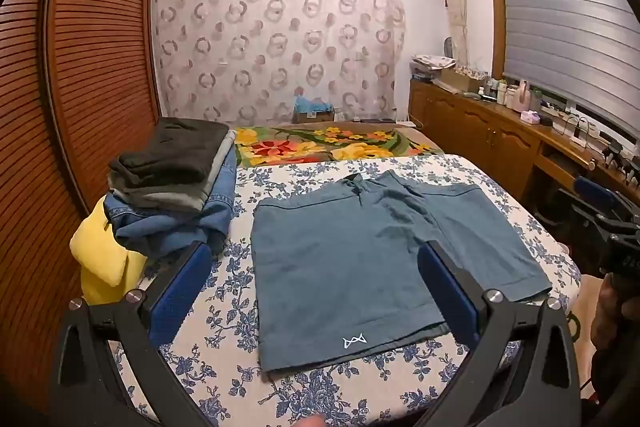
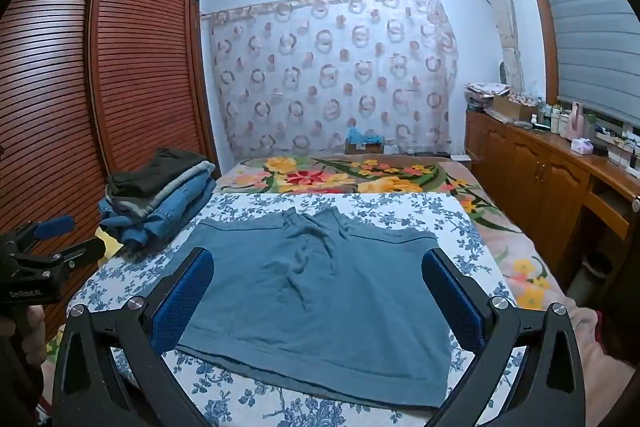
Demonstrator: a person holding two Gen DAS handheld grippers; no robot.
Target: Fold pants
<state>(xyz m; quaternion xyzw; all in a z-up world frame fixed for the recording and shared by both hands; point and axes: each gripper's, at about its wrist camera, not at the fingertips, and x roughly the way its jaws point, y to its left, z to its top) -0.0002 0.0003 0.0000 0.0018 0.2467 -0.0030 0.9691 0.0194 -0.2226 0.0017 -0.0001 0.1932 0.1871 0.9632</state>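
Blue shorts (image 1: pixel 360 251) lie flat ahead of us, legs toward us; both our jaws are wide open, holding nothing.

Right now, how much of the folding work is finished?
Done: a stack of folded clothes sits at the bed's left edge. In hand: nothing; the left gripper and right gripper hover open above the teal shorts. Left: the shorts lie flat, unfolded.

A stack of folded clothes (image 1: pixel 172 183) crowds the bed's (image 1: pixel 224 339) far-left corner, while floral sheet along its near edge lies open.
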